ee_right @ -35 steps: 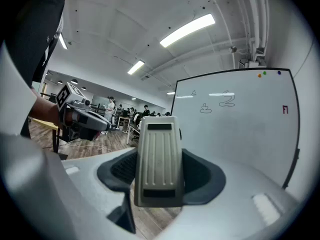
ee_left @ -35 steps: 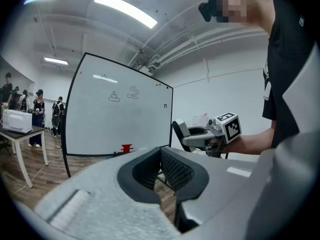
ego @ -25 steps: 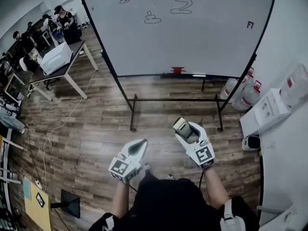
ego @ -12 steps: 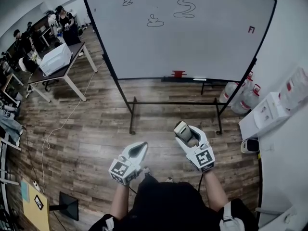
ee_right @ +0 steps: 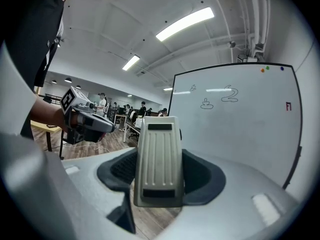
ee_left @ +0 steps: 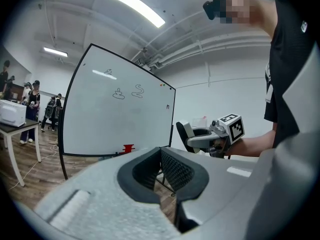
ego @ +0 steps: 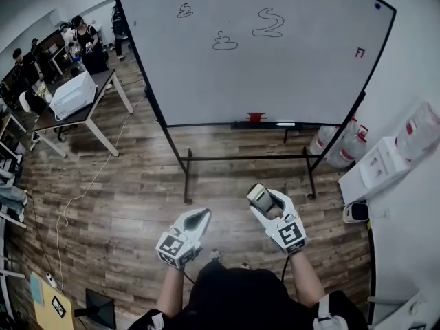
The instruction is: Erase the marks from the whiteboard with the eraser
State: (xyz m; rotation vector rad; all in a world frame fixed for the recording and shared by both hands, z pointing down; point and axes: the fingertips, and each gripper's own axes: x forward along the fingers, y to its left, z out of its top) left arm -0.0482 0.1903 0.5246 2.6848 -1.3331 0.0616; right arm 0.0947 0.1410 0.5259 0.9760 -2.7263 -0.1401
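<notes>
A tall whiteboard (ego: 275,74) on a black stand fills the far side of the head view. It carries three black scribbles (ego: 268,23), one at the upper left and two nearer the middle, plus a small red mark (ego: 359,52) at the right. My right gripper (ego: 260,198) is shut on a grey ribbed eraser (ee_right: 159,159), held well short of the board. My left gripper (ego: 197,218) is shut with nothing in it. In the left gripper view the right gripper (ee_left: 192,138) shows holding the eraser beside the whiteboard (ee_left: 120,119).
A red object (ego: 255,117) sits on the board's tray. A table (ego: 82,112) with a white box stands at the left, with people behind it. Water jugs (ego: 340,146) and white boxes (ego: 385,163) lie at the right. A cable (ego: 82,191) runs over the wooden floor.
The whole view has shifted slightly: the board sits a little lower and fuller in frame. Both grippers keep their pose and the eraser stays held.
</notes>
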